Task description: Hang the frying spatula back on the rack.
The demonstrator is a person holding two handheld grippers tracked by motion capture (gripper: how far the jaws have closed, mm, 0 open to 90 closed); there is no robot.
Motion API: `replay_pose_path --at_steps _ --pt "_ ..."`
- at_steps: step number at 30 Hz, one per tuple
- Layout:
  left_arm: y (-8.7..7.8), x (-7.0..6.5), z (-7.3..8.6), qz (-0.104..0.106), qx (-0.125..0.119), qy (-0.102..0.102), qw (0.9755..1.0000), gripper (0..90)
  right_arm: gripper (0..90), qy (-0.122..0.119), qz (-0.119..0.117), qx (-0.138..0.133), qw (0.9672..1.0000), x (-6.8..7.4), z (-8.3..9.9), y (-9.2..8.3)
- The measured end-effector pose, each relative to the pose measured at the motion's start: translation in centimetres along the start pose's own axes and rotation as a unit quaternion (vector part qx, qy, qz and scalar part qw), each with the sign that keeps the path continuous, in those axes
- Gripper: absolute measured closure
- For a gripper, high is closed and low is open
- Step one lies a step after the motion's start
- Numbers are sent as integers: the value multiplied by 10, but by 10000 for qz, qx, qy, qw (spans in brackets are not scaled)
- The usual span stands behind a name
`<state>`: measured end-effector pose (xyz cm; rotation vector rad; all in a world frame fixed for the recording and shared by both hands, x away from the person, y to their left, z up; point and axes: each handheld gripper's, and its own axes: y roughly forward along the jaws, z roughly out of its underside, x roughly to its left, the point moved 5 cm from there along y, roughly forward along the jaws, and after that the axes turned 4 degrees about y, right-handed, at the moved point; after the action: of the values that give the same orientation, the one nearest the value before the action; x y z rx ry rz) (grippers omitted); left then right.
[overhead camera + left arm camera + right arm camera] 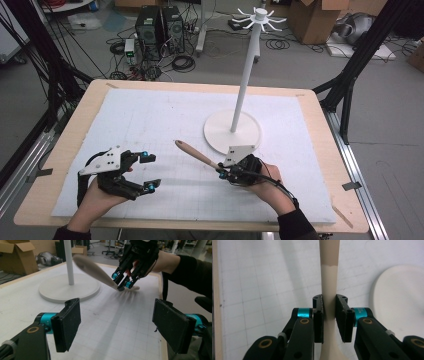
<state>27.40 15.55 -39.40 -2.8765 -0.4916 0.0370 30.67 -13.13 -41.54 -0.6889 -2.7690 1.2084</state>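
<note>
A long utensil (195, 154) with a brown wooden handle and a cream lower part rises off the white mat, handle tip pointing up and left. My right gripper (221, 173) is shut on its cream neck (329, 277), with one pad on either side. In the left gripper view the utensil (95, 268) looks blurred in that gripper (122, 281). My left gripper (150, 172) hovers at the front left of the mat, open, nothing between its pads (67, 322). A white hanger stand (245, 80) with a round base (232, 132) stands just behind the right gripper.
A white gridded foam mat (150, 115) covers the wooden table (75, 125). The stand's top ring of hooks (260, 17) sits high above the base. Black frame posts (350, 75) flank the table. Computers and cardboard boxes stand on the floor beyond.
</note>
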Motion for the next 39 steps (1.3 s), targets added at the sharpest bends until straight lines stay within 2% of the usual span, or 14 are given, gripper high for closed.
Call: replay_pose_path --at_steps 8,12,14,15,16,20,25,27,28,29,31,37,38,39 --pt "25 -12 -11 -202 -65 -12 9998 228 781 43 201 -390 9990 4 -7 -9" --pt "42 -17 -19 -372 -183 -177 9990 232 782 0 284 -445 9986 6 -11 -12" --pt "49 -18 -22 -463 -341 -365 9977 235 782 18 324 -518 9981 7 -15 -14" --pt "55 -16 -25 -642 -477 -601 9950 239 782 4 365 -561 9978 7 -16 -15" --pt "55 -16 -25 -642 -477 -601 9950 239 782 4 365 -561 9978 7 -16 -15" --pt "62 -12 -32 -844 -755 -829 9901 240 781 7 412 -686 9968 9 -22 -21" --pt "68 -14 -37 -856 -892 -858 9886 240 781 27 484 -844 9952 11 -27 -25" --pt "71 -15 -39 -985 -1014 -848 9863 240 781 62 561 -914 9942 12 -29 -27" --pt "71 -16 -43 -1120 -1201 -874 9825 242 781 114 625 -1009 9929 12 -31 -28" --pt "71 -16 -43 -1120 -1201 -874 9825 251 781 114 625 -1009 9929 12 -31 -28" --pt "72 -16 -48 -1276 -1324 -867 9791 257 781 181 677 -1109 9914 13 -34 -29" --pt "79 -20 -59 -1347 -1256 -623 9809 262 781 220 712 -1372 9877 16 -40 -33" --pt "79 -20 -61 -1348 -1276 -641 9805 262 781 297 741 -1492 9856 18 -42 -36" --pt "79 -20 -63 -1329 -1284 -652 9806 262 781 297 741 -1492 9856 18 -42 -36"
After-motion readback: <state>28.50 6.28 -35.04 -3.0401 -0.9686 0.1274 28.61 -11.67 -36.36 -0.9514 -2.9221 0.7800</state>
